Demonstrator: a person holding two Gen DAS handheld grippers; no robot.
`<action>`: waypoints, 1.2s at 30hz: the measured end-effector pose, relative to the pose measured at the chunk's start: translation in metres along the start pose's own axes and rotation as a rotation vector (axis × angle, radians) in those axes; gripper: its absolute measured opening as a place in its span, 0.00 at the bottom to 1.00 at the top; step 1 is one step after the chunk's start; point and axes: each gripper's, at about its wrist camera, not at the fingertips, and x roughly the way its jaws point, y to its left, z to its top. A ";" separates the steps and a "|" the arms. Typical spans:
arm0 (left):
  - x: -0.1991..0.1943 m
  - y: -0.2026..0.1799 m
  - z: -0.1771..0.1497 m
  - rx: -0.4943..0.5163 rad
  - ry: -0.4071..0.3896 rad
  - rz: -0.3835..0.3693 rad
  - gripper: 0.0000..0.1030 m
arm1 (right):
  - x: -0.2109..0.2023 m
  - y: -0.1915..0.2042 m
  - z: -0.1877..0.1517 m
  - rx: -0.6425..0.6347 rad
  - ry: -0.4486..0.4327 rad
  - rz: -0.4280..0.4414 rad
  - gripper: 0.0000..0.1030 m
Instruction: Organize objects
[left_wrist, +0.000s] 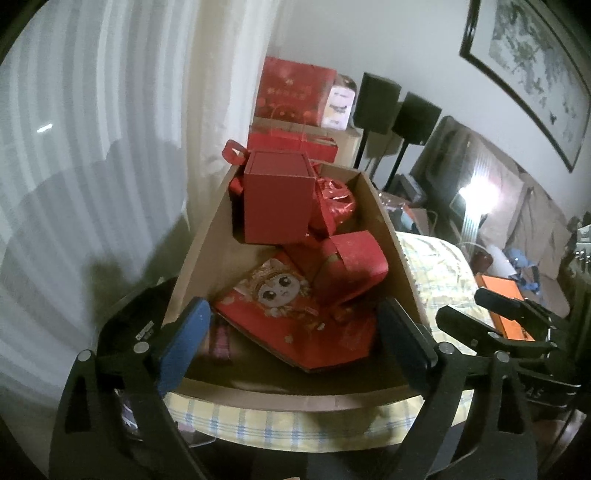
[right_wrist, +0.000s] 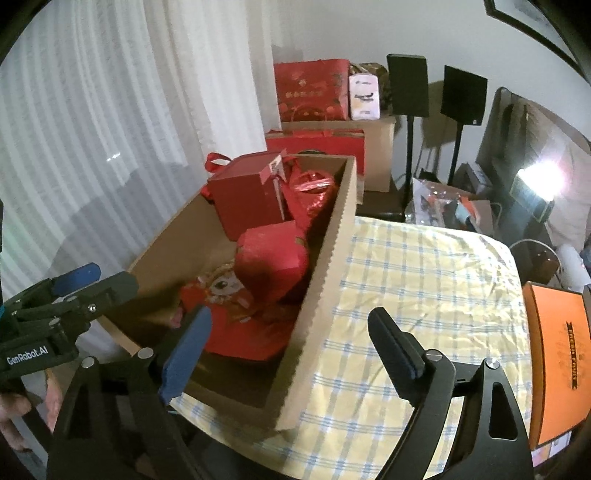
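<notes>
- On the checked tabletop (right_wrist: 424, 277), a brown cardboard box (right_wrist: 325, 266) holds red gift boxes (left_wrist: 277, 199) and a cartoon-face bag (left_wrist: 288, 314).
- Left gripper (left_wrist: 295, 339) jaws: wide, empty.
- Right gripper (right_wrist: 291, 354) jaws: wide, empty.

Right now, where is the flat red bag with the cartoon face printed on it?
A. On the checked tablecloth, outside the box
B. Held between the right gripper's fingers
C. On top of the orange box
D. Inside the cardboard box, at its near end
D: the cartoon-face bag lies inside the cardboard box, at its near end, below the other red packages, and no gripper touches it.
</notes>
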 end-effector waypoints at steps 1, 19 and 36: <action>-0.001 -0.001 0.000 0.002 -0.001 0.001 0.89 | -0.001 -0.001 -0.001 0.000 -0.002 -0.003 0.89; -0.013 -0.039 -0.017 0.050 -0.023 0.057 1.00 | -0.035 -0.042 -0.022 0.068 -0.054 -0.065 0.99; -0.006 -0.064 -0.044 0.109 0.022 0.073 1.00 | -0.063 -0.062 -0.054 0.085 -0.069 -0.144 0.99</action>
